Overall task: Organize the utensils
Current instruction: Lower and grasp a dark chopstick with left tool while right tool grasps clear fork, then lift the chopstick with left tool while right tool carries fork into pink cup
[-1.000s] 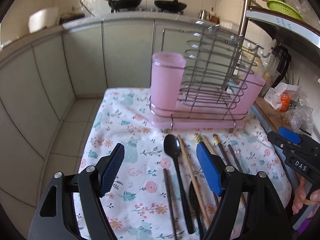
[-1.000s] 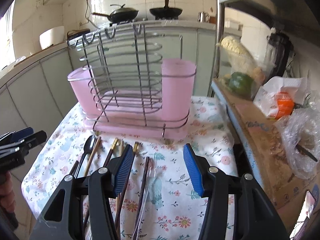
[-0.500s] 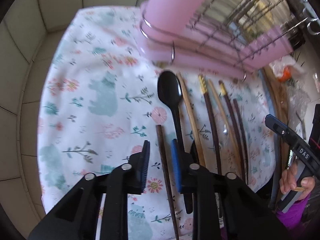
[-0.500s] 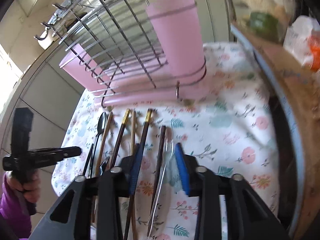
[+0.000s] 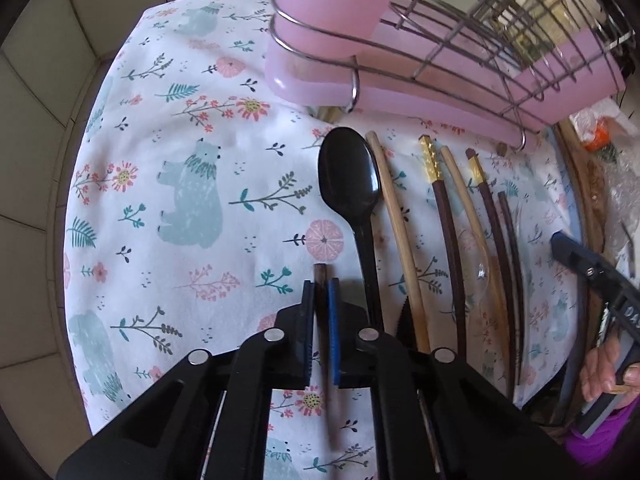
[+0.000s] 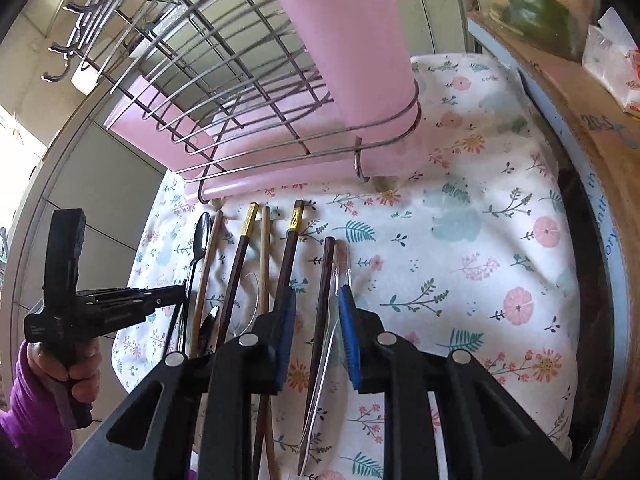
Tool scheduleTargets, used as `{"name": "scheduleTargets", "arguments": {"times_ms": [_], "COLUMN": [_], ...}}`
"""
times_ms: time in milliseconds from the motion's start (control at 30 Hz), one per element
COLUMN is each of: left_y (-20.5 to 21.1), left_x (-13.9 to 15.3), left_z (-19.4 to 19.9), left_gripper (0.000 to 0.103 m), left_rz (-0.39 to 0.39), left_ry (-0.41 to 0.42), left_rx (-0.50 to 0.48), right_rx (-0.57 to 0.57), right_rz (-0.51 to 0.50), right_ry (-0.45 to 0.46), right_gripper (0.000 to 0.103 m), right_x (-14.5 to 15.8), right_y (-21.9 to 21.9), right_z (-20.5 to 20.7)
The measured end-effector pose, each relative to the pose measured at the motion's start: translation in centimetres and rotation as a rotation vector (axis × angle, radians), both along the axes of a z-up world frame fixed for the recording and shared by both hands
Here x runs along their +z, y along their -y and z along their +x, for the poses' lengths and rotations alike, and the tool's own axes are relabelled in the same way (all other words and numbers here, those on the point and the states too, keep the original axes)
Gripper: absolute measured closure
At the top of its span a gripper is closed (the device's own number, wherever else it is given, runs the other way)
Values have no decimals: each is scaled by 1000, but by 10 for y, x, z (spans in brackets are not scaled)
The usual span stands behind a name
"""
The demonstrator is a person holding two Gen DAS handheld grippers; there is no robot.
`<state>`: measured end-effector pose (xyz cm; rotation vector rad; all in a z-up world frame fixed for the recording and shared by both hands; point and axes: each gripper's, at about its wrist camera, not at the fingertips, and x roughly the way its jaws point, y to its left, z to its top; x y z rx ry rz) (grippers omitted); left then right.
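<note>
While ribbed blue left tongs [image 5: 321, 312] pinch a slim dark chopstick [image 5: 320, 276].

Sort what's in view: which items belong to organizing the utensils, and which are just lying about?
Job:
- dark chopstick clamped in left gripper
- black spoon
- gold-tipped chopsticks
- pale wooden chopsticks
- pink rack
- right gripper

Lying about:
- floral cloth
- green pepper
- white bag
</note>
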<state>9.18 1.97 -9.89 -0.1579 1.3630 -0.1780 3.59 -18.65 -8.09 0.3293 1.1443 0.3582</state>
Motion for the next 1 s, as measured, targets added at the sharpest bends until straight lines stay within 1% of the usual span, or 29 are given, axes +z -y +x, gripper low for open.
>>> {"name": "scheduleTargets", "arguments": {"times_ms": [100, 200, 400, 533, 633, 733, 833, 900, 1000], "left_y": [-10, -20, -34, -43, -42, -42, -42, -41, -44], "left_x": [9, 19, 32, 40, 40, 37, 36, 35, 37], "left_z": [-6, -12, -16, -17, -17, -16, -17, -18, -20], "left_gripper": [98, 98, 98, 98, 98, 98, 98, 98, 98], "left_rz": [-30, -61, -103, -119, -136, -146, -149, -150, -158], "left_ry": [30, 53, 92, 113, 106, 104, 104, 107, 117], "left_rx": [18, 31, 50, 53, 62, 69, 71, 74, 82], "right_rx": [4, 8, -10, -44, -77, -69, -67, -59, -57], "right_rz": [12, 8, -55, -92, -41, 12, -1, 4, 0], "right_ry": [-27, -50, -91, -76, -113, -134, -138, -136, -102], "right_gripper": [82, 86, 87, 87, 86, 84, 85, 91, 92], "right_x": [-2, -6, -14, -12, -22, -30, -37, -40, -38], "right_y": [0, -5, -15, -8, 2, 3, -2, -3, -2], "right_z": [5, 13, 31, 37, 42, 44, 47, 47, 42]}}
